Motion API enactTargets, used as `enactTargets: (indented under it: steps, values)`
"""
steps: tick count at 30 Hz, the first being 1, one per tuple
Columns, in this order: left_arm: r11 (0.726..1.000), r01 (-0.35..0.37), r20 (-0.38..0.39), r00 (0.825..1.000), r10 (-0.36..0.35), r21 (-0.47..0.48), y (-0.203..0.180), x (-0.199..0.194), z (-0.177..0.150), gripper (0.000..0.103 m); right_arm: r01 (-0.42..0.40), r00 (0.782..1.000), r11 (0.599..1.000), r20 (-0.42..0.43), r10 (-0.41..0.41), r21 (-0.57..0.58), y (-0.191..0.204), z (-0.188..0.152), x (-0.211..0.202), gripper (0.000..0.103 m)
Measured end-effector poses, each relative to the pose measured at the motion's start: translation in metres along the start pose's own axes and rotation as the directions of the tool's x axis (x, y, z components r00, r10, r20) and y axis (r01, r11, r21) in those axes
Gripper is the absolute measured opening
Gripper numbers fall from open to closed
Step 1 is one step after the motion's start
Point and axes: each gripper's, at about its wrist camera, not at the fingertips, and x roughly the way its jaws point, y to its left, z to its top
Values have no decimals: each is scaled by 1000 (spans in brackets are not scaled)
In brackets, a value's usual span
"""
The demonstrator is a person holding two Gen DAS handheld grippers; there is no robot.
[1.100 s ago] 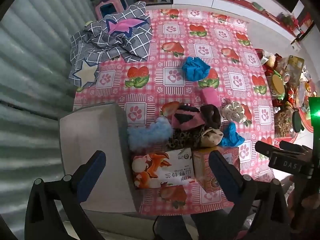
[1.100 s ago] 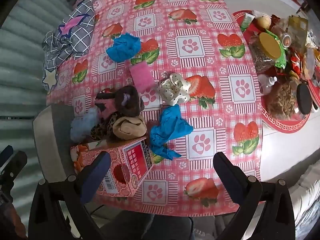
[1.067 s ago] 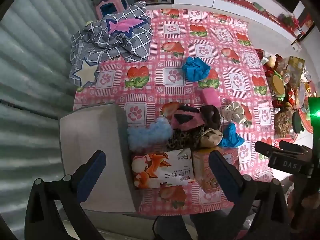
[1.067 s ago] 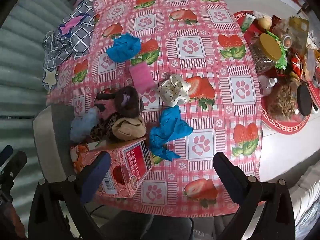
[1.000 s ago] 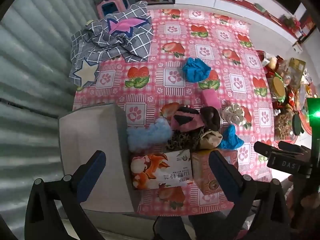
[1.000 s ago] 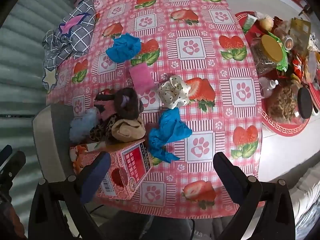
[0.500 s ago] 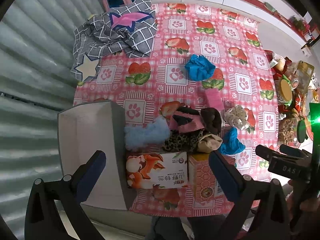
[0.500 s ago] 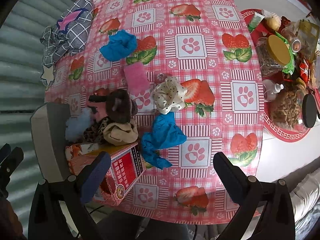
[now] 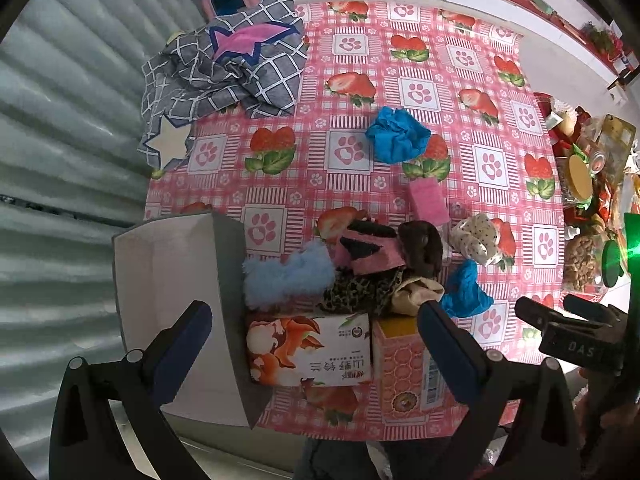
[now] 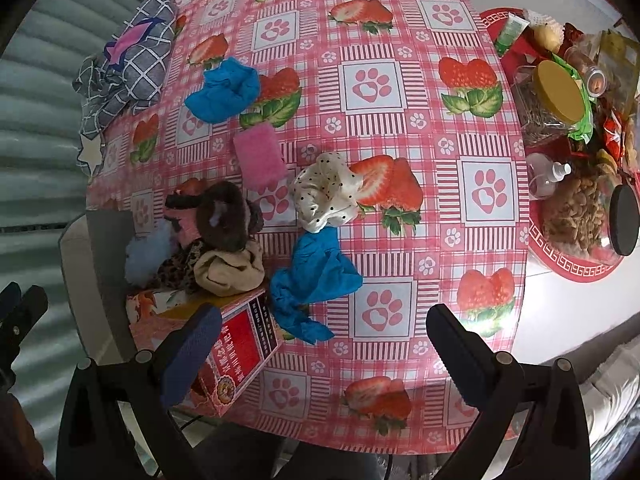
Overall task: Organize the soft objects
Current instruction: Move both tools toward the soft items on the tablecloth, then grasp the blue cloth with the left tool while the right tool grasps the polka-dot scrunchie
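Soft items lie on a pink strawberry tablecloth (image 9: 420, 52). A pile near the front holds a fluffy light-blue piece (image 9: 286, 276), a pink-and-black piece (image 9: 366, 248), a brown scrunchie (image 9: 422, 246), a leopard piece (image 9: 360, 290) and a beige one (image 10: 230, 270). A blue cloth (image 10: 316, 272), a white dotted scrunchie (image 10: 326, 196), a pink sponge (image 10: 258, 156) and another blue cloth (image 10: 222, 90) lie apart. My left gripper (image 9: 316, 340) is open above the tissue pack (image 9: 308, 350). My right gripper (image 10: 320, 344) is open above the table's front.
A white bin (image 9: 172, 280) stands at the table's left front corner. A pink box (image 9: 404, 368) sits beside the tissue pack. A grey checked cloth (image 9: 232, 68) lies at the far left. Jars and snacks (image 10: 568, 104) crowd a red tray on the right.
Both grippers have risen and drawn back a little, so the table looks smaller and farther. Nothing on the table has moved.
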Motion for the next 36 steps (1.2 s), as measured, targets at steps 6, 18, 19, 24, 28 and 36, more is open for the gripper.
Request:
enactTargets:
  steps: [6,18,19,24,28,36]
  values:
    - [1000,1,-9,1000,-1,12,-9,7,8,103,-14,1000,1000,-12,15,8,-6,0,6,103]
    - [999,10,-66,998,-6,53,-25,41,37,103,-2,999,1000,-34,3,19,-15,3,21,103]
    - [998,3,-62,998,0,59,-26,44,42,103,0,999,1000,-38,1,21,-16,4,23,103]
    - [996,-5,-77,997,12,92,-36,65,65,103,25,998,1000,-54,-25,16,-17,7,34,103]
    - [993,-15,-98,995,27,118,-45,87,83,103,36,998,999,-60,-36,14,-18,15,43,103]
    - [985,-15,-146,988,40,169,-69,135,122,103,60,997,998,-54,-60,1,-19,35,64,103]
